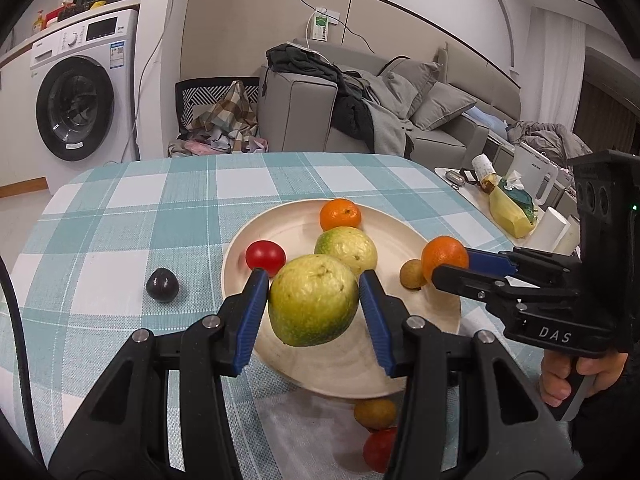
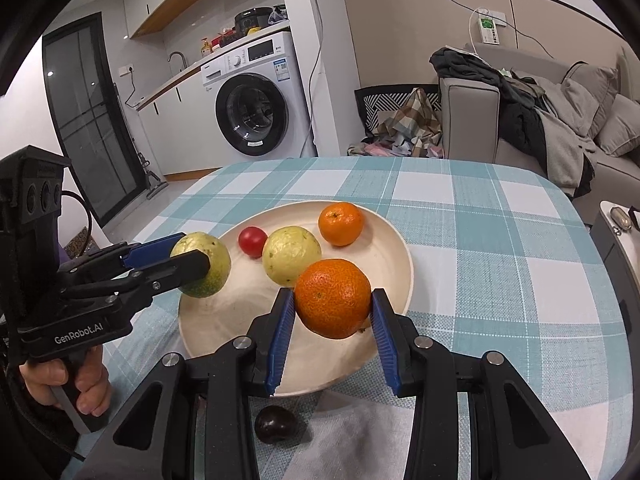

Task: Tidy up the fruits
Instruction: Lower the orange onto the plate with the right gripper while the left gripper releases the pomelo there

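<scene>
Now left tool (image 1: 314, 292) clamps guava (image 1: 313, 300); right tool (image 2: 332, 306) clamps orange (image 2: 333, 298), both over plate (image 2: 396, 248).

I see a teal-and-white checked tabletop (image 1: 132, 216) under a cream plate (image 1: 240, 248). My black left tongs (image 1: 314, 300), blue-padded, grip a yellow-green guava (image 1: 314, 306); my right tongs (image 2: 332, 300) grip an orange tangerine (image 2: 333, 298). On the cloth lies a dark purple plum (image 1: 162, 286).

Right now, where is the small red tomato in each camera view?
Left wrist view: the red tomato lies on the left part of the plate, just above the left gripper's left finger.
Right wrist view: the tomato lies at the plate's far left, left of the yellow-green fruit.
Shared landmark: the washing machine.
</scene>
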### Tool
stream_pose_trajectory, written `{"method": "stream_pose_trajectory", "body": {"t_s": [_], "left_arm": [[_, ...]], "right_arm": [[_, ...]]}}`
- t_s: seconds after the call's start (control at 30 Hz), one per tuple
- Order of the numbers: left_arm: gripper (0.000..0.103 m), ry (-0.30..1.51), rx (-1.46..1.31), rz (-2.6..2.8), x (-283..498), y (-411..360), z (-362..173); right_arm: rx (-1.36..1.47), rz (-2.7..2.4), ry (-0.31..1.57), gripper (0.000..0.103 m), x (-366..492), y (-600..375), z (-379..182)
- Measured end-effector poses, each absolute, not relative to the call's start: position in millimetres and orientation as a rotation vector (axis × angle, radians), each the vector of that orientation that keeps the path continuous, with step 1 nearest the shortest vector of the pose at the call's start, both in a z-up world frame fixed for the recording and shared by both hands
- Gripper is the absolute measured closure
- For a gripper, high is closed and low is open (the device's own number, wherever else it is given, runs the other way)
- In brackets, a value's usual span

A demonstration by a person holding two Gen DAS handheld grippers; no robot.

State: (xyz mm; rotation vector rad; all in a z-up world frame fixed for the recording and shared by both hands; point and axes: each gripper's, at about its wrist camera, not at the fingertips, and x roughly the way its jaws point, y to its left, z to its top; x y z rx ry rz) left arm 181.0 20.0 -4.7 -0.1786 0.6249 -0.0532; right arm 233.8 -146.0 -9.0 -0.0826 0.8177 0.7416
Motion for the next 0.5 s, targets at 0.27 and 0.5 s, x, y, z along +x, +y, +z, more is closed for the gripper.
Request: {"method": "stream_pose_trajectory", "body": {"t_s": [0.27, 0.5], "left_arm": [[0.059, 0.634, -0.185, -0.038, 182.5, 25.9, -12.7], [0.059, 0.641, -0.187, -0.025, 182.8, 28.7, -16.4]], "right_arm": [[-0.088, 0.757, 0.835, 0.063, 228.7, -143.1, -13.9], [-0.097, 0.769, 0.849, 0.063, 223.2, -140.0, -17.9]]}}
